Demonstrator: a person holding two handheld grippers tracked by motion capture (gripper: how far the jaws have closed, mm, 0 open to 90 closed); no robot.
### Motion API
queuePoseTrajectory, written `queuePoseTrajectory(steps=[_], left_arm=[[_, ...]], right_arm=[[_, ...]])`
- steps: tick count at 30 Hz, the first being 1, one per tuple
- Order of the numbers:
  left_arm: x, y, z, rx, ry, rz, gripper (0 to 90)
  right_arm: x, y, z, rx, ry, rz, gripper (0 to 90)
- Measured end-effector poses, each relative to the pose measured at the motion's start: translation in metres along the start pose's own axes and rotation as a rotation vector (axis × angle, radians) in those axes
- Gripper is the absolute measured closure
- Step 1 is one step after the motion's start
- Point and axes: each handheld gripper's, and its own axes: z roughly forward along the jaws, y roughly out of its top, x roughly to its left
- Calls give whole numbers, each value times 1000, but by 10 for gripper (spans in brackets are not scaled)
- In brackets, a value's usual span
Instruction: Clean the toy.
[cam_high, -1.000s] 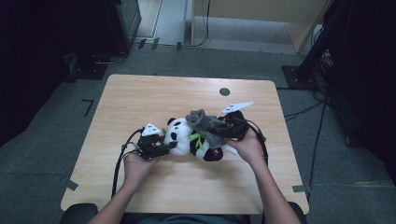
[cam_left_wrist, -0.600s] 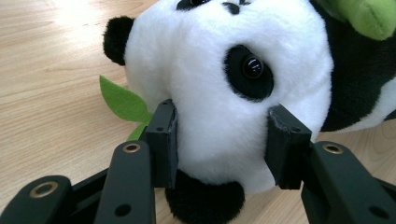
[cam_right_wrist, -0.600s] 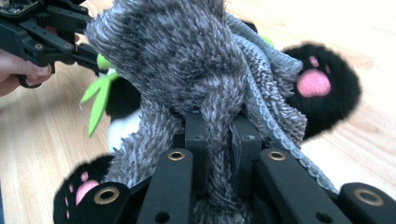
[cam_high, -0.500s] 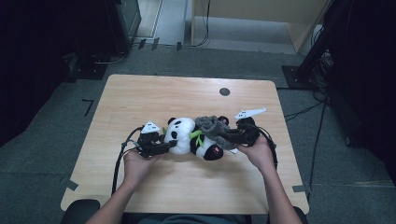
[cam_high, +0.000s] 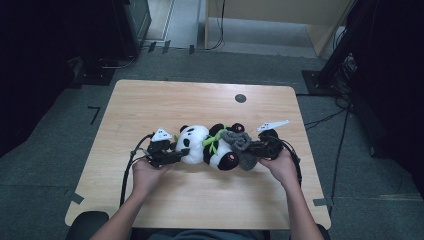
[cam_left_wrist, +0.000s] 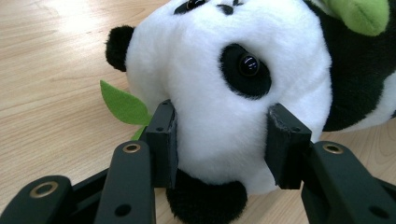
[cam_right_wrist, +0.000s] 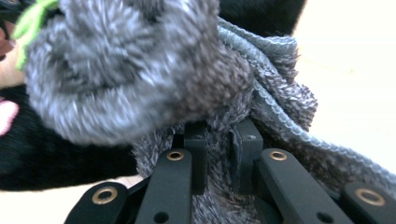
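The black-and-white plush panda (cam_high: 207, 145) lies on its side near the middle of the light wooden counter (cam_high: 200, 100), head toward the left. The left gripper (cam_left_wrist: 219, 140) has its fingers (cam_left_wrist: 163, 135) clamped on the panda's white head, one pad on each side. A grey fuzzy knitted sock (cam_right_wrist: 140, 70) rests against the panda's dark lower body. The right gripper (cam_right_wrist: 223, 154) has its fingers (cam_right_wrist: 196, 149) pinched together on the sock's fabric.

Plush panda (cam_high: 205, 145), fuzzy grey knit sock (cam_high: 242, 145), smooth matt wooden table (cam_high: 200, 100)
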Motion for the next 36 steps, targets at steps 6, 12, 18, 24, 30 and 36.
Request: queuePoseTrajectory(steps=[6, 12, 18, 24, 30, 36], left_arm=[[0, -1, 0, -5, -2, 3, 525], [-1, -2, 0, -6, 1, 7, 525], [0, -3, 0, -8, -2, 13, 524], [0, -4, 0, -11, -1, 18, 522], [0, -5, 0, -13, -2, 21, 520], [-1, -5, 0, -15, -1, 22, 520]], right_arm=[[-14, -8, 8, 57, -35, 35, 808], [-21, -11, 12, 48, -35, 54, 808], [-32, -13, 8, 50, -86, 88, 806], [-43, -15, -8, -1, -143, 144, 807], [-52, -14, -30, -96, -181, 217, 811], [-38, 3, -48, -184, -187, 180, 811]])
